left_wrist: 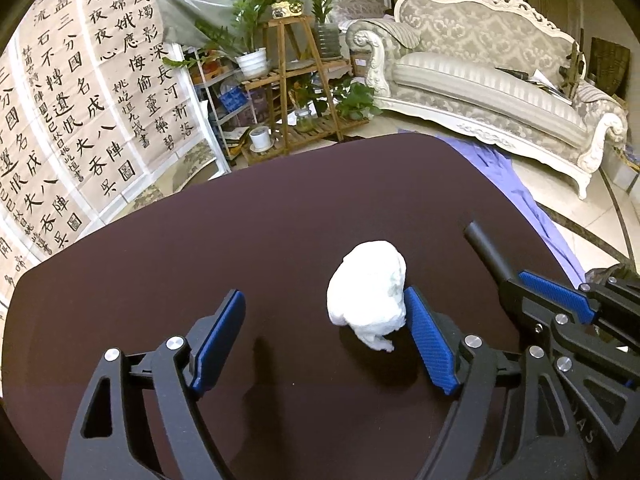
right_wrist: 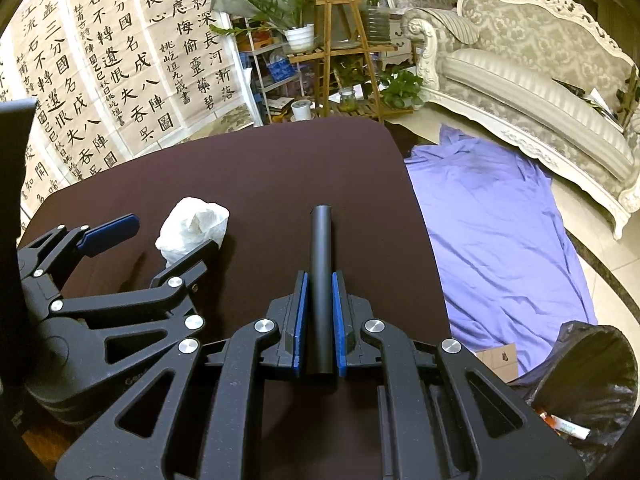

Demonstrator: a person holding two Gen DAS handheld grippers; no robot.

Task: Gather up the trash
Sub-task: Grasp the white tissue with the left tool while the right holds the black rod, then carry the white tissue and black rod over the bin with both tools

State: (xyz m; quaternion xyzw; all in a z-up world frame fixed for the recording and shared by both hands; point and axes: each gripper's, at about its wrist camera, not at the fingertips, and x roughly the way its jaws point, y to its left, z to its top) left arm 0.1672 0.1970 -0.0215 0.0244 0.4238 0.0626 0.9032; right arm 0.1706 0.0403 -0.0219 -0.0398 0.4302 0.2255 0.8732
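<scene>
Crumpled tissue: the white crumpled tissue (left_wrist: 366, 294) lies on the dark brown table (left_wrist: 240, 220), the only loose trash seen on the tabletop, so it is judged to be the next piece to collect.

Left gripper: the left gripper (left_wrist: 326, 334) stands wide, its jaws set on either side of the wad. The pad (left_wrist: 430, 344) on the picture's right is touching or just beside the tissue's edge; the other pad is well apart from it, so the wad is bracketed, not squeezed.

Why wide: the wad is bulky and soft, so a broad opening lets both pads pass around it before any closing.

Right gripper: the right gripper (right_wrist: 320, 320) is clamped narrow on a black tube (right_wrist: 321, 280), which juts forward between the blue pads and points across the table. What the tube is for cannot be told.

Trash bin: a bin lined with a black bag (right_wrist: 592, 368) stands on the floor at the lower right of the right wrist view, below the table edge, with some litter already in it; it is likely where the tissue belongs.

Floor: a purple cloth (right_wrist: 492, 232) is spread beside the table, in front of the pale carved sofa (right_wrist: 540, 92).

Risk: a grip on only the wad's edge could tear or drop it.
</scene>
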